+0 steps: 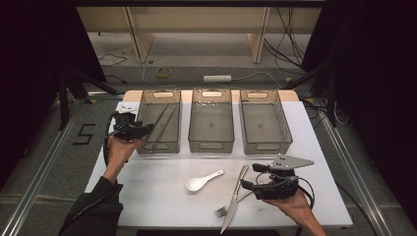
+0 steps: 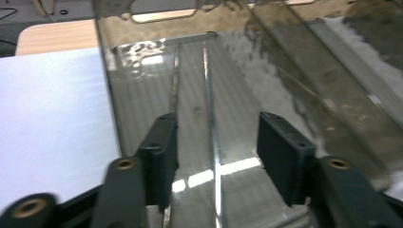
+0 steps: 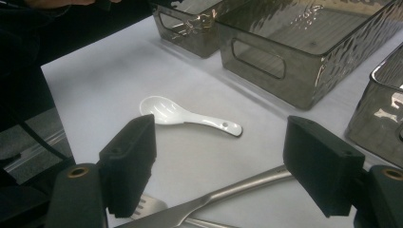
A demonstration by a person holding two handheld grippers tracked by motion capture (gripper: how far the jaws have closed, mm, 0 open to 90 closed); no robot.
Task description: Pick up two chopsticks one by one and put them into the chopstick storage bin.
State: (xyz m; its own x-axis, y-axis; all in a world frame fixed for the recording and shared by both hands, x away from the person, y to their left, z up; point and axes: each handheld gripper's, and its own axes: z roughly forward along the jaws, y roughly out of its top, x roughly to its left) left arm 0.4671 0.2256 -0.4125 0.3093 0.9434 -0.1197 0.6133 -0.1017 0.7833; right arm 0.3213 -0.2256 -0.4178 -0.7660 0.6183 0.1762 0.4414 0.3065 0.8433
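The white counter (image 1: 162, 196) is carrying three clear bins; your left gripper (image 2: 216, 142) is hovering over the left bin (image 1: 158, 120), fingers standing apart and gripping nothing, with what are probably two chopsticks (image 2: 209, 95) lying on the bin floor beneath them; your right gripper (image 3: 221, 164) is holding its fingers wide and empty above the knife (image 1: 235, 199) and fork (image 1: 223, 210); the white spoon (image 1: 202, 181) is lying just beside them.
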